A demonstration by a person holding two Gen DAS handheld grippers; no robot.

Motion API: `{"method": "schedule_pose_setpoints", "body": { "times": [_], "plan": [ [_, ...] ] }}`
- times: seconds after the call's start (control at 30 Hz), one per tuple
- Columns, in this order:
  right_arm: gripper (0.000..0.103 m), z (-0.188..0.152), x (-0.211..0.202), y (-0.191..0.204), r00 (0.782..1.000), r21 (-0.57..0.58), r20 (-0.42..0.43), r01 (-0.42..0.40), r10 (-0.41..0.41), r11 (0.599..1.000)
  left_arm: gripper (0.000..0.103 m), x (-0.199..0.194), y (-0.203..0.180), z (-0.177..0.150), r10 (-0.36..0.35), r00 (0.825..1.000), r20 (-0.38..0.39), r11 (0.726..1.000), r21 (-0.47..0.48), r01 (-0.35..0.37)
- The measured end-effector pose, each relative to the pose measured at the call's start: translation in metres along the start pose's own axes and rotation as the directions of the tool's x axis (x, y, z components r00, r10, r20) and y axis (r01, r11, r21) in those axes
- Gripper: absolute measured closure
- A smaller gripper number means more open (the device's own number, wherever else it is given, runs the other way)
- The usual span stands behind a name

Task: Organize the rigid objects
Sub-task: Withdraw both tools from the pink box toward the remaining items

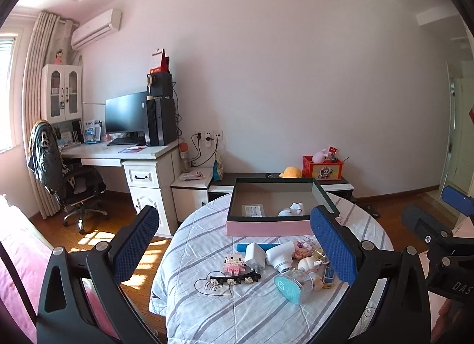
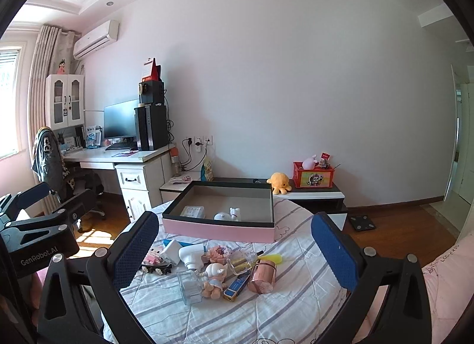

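Bedroom setting: round desk under a striped cloth, both grippers raised above its near edge.

Left gripper and right gripper point slightly downward toward the far wall, fingers spread wide, nothing between them. Pink box with dark rim sits at the desk's 12 o'clock, a white figure inside. Loose objects lie heaped at desk centre: white thermometer, block toy, hair clip, copper bottle, doll, all apart from either gripper.
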State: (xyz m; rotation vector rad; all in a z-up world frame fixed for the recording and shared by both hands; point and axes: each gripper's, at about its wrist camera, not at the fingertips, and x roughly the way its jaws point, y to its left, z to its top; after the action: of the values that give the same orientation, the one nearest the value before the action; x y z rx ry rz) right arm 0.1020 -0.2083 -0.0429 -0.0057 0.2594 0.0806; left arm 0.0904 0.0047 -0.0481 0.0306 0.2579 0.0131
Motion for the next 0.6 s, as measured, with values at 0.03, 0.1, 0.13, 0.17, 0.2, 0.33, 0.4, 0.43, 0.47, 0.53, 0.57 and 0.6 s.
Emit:
{"method": "schedule_pose_setpoints", "body": {
  "times": [0.03, 0.1, 0.13, 0.17, 0.2, 0.33, 0.4, 0.43, 0.47, 0.53, 0.57, 0.6],
  "plan": [
    [0.0, 0.0, -0.006, 0.0, 1.0, -0.001, 0.007, 0.002, -0.002, 1.0, 0.0, -0.006, -0.002, 0.0, -0.001, 1.0, 0.009, 1.0, 0.007, 0.001],
    [0.0, -0.002, -0.021, 0.002, 1.0, -0.006, 0.022, 0.003, -0.003, 1.0, 0.0, -0.015, -0.004, 0.0, -0.007, 1.0, 0.016, 1.0, 0.013, 0.007],
    [0.0, -0.001, -0.026, 0.002, 1.0, -0.01, 0.027, 0.005, -0.005, 1.0, 0.0, -0.019, -0.006, 0.0, -0.01, 1.0, 0.02, 1.0, 0.011, 0.01],
    [0.0, 0.0, -0.031, 0.003, 0.999, -0.012, 0.035, 0.01, -0.01, 1.0, 0.0, -0.023, -0.005, 0.001, -0.017, 0.999, 0.028, 1.0, 0.007, 0.017],
    [0.0, 0.001, -0.036, 0.003, 0.999, -0.013, 0.043, 0.015, -0.015, 1.0, 0.0, -0.027, -0.004, 0.002, -0.02, 0.999, 0.033, 1.0, 0.002, 0.02],
    [0.0, 0.004, -0.05, 0.005, 0.998, -0.021, 0.066, 0.022, -0.021, 1.0, 0.0, -0.039, -0.004, 0.005, -0.025, 0.998, 0.05, 1.0, -0.002, 0.025],
    [0.0, 0.006, -0.055, 0.007, 0.997, -0.023, 0.076, 0.017, -0.016, 1.0, 0.0, -0.043, -0.006, 0.005, -0.03, 0.998, 0.055, 1.0, 0.003, 0.03],
    [0.0, 0.007, -0.055, 0.007, 0.997, -0.023, 0.079, 0.016, -0.014, 1.0, 0.0, -0.045, -0.006, 0.006, -0.033, 0.998, 0.059, 0.999, 0.003, 0.033],
    [0.0, 0.008, -0.057, 0.008, 0.997, -0.025, 0.082, 0.015, -0.013, 1.0, 0.0, -0.047, -0.006, 0.006, -0.036, 0.997, 0.061, 0.999, 0.006, 0.036],
    [0.0, 0.009, -0.059, 0.01, 0.996, -0.03, 0.088, 0.013, -0.01, 0.999, 0.0, -0.05, -0.007, 0.007, -0.036, 0.997, 0.068, 0.999, 0.008, 0.036],
    [0.0, 0.008, -0.06, 0.011, 0.996, -0.032, 0.09, 0.013, -0.01, 0.999, 0.0, -0.05, -0.007, 0.007, -0.037, 0.997, 0.07, 0.999, 0.009, 0.037],
    [0.0, 0.008, -0.061, 0.012, 0.996, -0.034, 0.09, 0.013, -0.01, 0.999, 0.0, -0.051, -0.007, 0.006, -0.038, 0.997, 0.073, 0.999, 0.009, 0.038]
  ]
}}
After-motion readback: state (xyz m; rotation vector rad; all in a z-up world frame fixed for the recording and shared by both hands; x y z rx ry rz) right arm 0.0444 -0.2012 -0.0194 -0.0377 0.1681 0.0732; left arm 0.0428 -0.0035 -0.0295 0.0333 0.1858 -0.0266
